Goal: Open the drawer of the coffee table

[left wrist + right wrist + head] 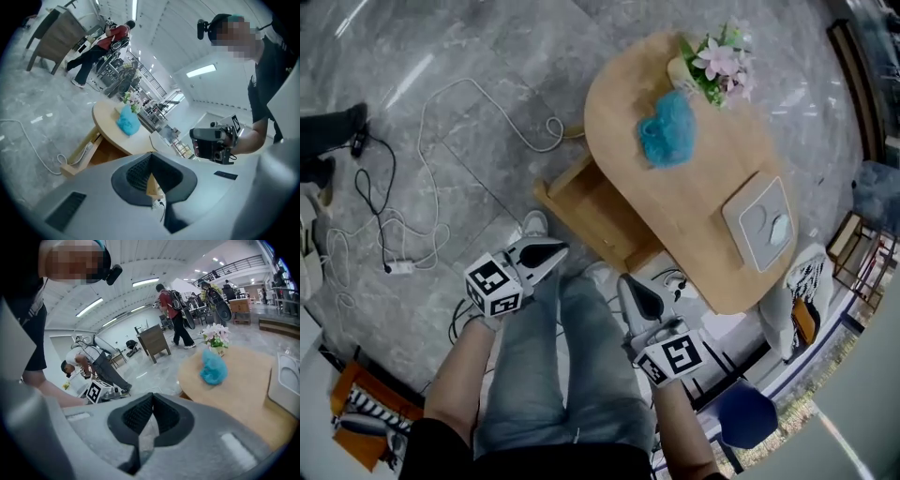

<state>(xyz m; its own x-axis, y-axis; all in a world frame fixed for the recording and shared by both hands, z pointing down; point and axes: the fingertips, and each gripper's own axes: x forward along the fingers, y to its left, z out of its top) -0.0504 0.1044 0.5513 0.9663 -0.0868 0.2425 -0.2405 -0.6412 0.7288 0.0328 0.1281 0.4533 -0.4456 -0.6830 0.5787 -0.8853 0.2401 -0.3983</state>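
Note:
The oval wooden coffee table [703,202] stands ahead of me, and its drawer [591,211] is pulled out toward my legs, with nothing showing inside. My left gripper [548,255] is raised above my left knee, short of the drawer's front, and shut on nothing. Over my right knee, close to the table's near edge, my right gripper [630,286] is likewise shut with nothing in it. In the left gripper view the pulled-out drawer [89,150] shows beyond the closed jaws [151,161]. The right gripper view has the table top [243,390] behind its closed jaws [151,401].
On the table lie a blue fluffy thing [667,129], a pot of pink flowers [717,66] and a grey tray [759,223]. White and black cables [394,225] with a power strip [398,268] cross the floor at left. Other people stand further off [176,319].

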